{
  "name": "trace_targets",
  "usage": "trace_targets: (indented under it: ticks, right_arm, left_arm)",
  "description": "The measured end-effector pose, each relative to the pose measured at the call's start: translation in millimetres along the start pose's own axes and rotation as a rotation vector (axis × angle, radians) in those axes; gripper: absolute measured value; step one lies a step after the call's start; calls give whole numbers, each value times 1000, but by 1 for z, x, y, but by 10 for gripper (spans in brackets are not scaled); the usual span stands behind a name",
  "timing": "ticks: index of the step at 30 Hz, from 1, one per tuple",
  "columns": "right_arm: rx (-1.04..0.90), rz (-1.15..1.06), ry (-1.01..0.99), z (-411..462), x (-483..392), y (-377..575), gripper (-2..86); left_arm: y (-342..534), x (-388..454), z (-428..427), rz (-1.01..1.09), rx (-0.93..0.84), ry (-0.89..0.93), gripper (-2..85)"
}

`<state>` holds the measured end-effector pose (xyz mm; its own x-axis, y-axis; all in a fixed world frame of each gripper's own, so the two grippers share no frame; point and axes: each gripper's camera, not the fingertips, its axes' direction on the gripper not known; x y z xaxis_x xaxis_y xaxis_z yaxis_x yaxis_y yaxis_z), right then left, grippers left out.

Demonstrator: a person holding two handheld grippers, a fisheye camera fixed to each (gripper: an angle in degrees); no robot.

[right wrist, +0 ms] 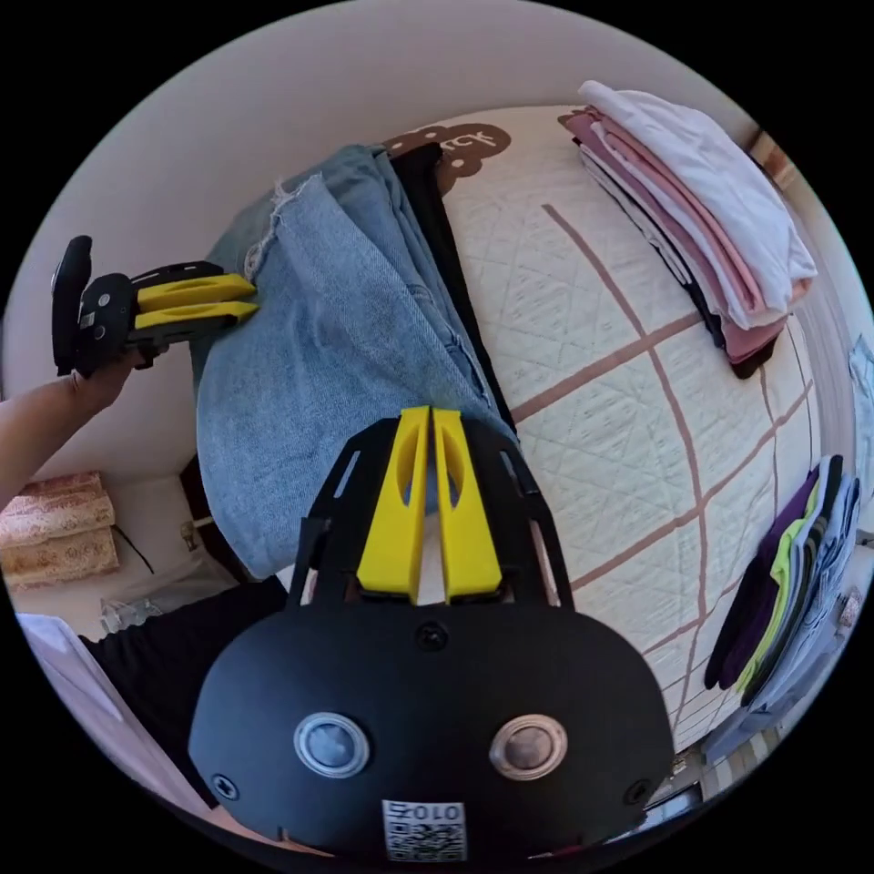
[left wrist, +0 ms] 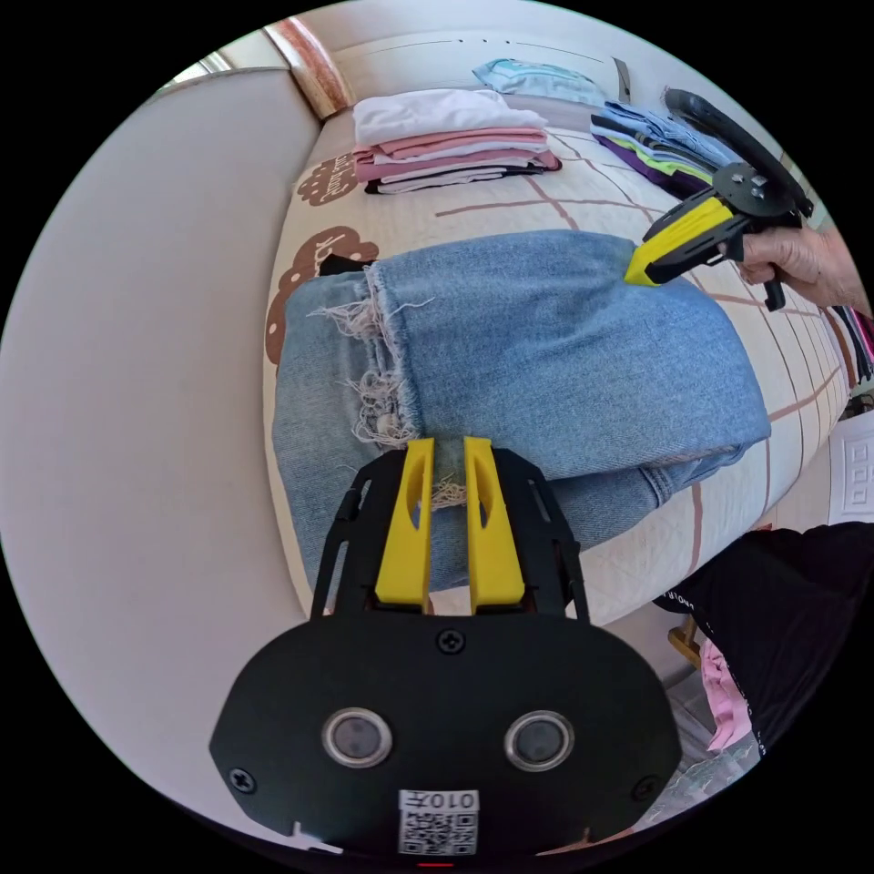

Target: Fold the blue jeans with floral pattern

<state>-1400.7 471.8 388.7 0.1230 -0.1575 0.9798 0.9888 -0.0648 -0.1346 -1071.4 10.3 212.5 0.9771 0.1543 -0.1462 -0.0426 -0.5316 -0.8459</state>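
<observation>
Jaws nearly closed on both grippers, left gripper [left wrist: 448,446] and right gripper [right wrist: 430,414] rest at the folded jeans [left wrist: 546,355] on the bed [left wrist: 510,196]; any snag could undo the fold.

Left gripper view: taken close over one end of the folded jeans [left wrist: 546,355], faced along the bed [left wrist: 583,196] toward the right gripper [left wrist: 639,271]. Right gripper view: taken close at the opposite end, faced back toward the left gripper [right wrist: 248,300]. Jeans, bed and pink-and-white stack [right wrist: 719,218] are shared.
</observation>
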Motion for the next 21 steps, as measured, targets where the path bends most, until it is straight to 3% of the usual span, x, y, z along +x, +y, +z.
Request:
trace_targets:
  ticks: [4, 8, 11, 21]
  right_arm:
    - [-94, 36, -101, -13, -8, 12, 16]
    - [70, 29, -104, -65, -33, 69, 21]
    - [198, -47, -87, -106, -65, 130, 23]
    - [499, -52, 7, -203, -157, 387, 25]
  left_arm:
    - [13, 30, -15, -52, -60, 31, 25]
    - [26, 54, -39, -138, -172, 73, 4]
    - [45, 95, -97, -150, -30, 13, -1]
    - [114, 325, -341, -142, 534, -519, -2]
